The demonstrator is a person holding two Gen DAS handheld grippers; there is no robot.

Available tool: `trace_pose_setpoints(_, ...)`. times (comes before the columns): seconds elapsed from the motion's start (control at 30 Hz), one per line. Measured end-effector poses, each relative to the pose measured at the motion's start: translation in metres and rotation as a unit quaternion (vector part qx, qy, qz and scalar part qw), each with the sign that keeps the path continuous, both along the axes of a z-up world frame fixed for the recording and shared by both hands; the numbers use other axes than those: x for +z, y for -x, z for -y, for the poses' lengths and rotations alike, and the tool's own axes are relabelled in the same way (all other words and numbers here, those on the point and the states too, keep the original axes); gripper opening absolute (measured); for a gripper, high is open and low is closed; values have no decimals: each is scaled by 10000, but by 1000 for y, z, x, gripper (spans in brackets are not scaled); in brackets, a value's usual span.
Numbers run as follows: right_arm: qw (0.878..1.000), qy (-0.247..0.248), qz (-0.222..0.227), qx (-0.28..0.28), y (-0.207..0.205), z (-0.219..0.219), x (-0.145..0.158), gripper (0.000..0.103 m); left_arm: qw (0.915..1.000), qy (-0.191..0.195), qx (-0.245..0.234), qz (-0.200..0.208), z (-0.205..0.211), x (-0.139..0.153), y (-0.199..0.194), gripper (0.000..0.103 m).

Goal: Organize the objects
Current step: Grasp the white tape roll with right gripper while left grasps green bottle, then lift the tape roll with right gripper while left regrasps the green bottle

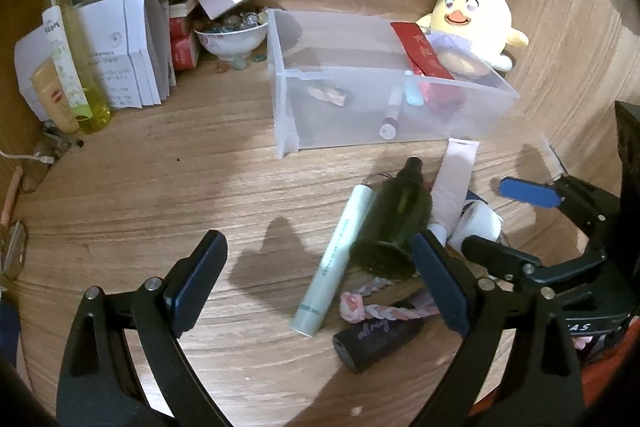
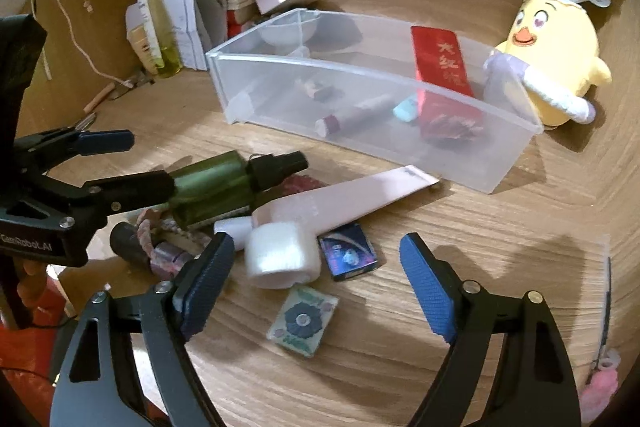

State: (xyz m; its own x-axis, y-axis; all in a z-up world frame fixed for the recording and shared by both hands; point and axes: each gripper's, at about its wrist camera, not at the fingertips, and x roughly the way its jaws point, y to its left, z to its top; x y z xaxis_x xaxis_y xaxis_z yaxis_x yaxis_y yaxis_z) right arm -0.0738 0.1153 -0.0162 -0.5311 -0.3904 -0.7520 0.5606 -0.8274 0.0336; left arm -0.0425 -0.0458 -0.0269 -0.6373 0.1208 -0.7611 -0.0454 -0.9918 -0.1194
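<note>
Across the middle of both wrist views stands a clear plastic bin [image 2: 360, 131] on the wooden surface [image 1: 160, 195], holding a red packet [image 2: 440, 67] at its right end and a small tube [image 2: 352, 113] on its floor. Below the bin, at frame centre, lies a clutter: a dark green bottle [image 1: 394, 223], a pale green tube [image 1: 332, 263], a pink tube [image 2: 352, 195] and a white tape roll [image 2: 282, 257]. Left gripper [image 1: 320, 275], fingers released, straddles the pale green tube and the bottle without touching either. Right gripper [image 2: 316, 279], fingers released, brackets the tape roll without contact. A plush chick [image 2: 548, 67] sits at upper right.
</note>
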Motion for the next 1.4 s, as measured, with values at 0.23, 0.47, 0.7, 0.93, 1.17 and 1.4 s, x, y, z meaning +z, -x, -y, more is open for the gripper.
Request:
trace_pose_setpoints(0.23, 9992, 155, 298, 226, 0, 3, -7, 34, 9998, -83, -151, 19, -8, -2, 6, 94)
trace_pose_setpoints(0.47, 9992, 295, 154, 208, -4, -4, 4, 35, 9992, 26, -382, -60, -20, 0, 13, 81)
trace_pose_setpoints(0.7, 9993, 378, -35, 15, 0, -18, 17, 35, 9983, -160, -545, 155, -26, -9, 24, 55)
trace_pose_setpoints(0.93, 9988, 440, -63, -211, 10, -34, 19, 35, 9977, -131, -631, 194, -31, -11, 31, 54)
trace_pose_setpoints(1.17, 9986, 476, -5, -238, 14, -37, 15, 35, 9976, 20, -660, 223, -37, -19, 40, 47)
trace_pose_setpoints(1.4, 9984, 489, 6, -277, 17, -41, 13, 35, 9977, -141, -581, 303, -27, -18, 43, 15)
